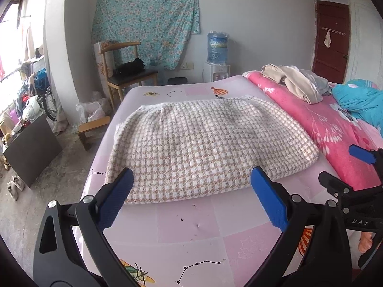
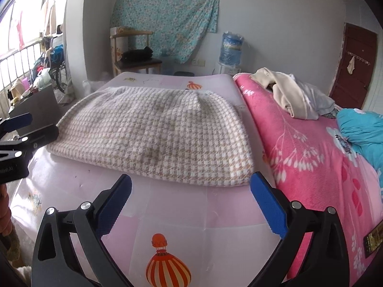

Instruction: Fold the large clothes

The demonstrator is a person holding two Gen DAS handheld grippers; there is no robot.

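Nearest the cameras, the left gripper (image 1: 191, 191) and the right gripper (image 2: 191, 191) both hover over the bed's near edge, fingers spread wide with nothing between them. Just beyond lies the folded houndstooth garment (image 1: 205, 148), flat on the pink printed bed sheet (image 1: 191, 234), its long axis running across the bed, parallel to the near edge. A pink floral blanket (image 2: 311, 148) borders the garment's right end. A pile of clothes (image 2: 294, 93) rests near the bed's far right corner.

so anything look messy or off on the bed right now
The houndstooth garment lies folded flat on the pink mat. Only oddities: dark specks on the mat near it, and an unfolded beige garment crumpled on the pink blanket.
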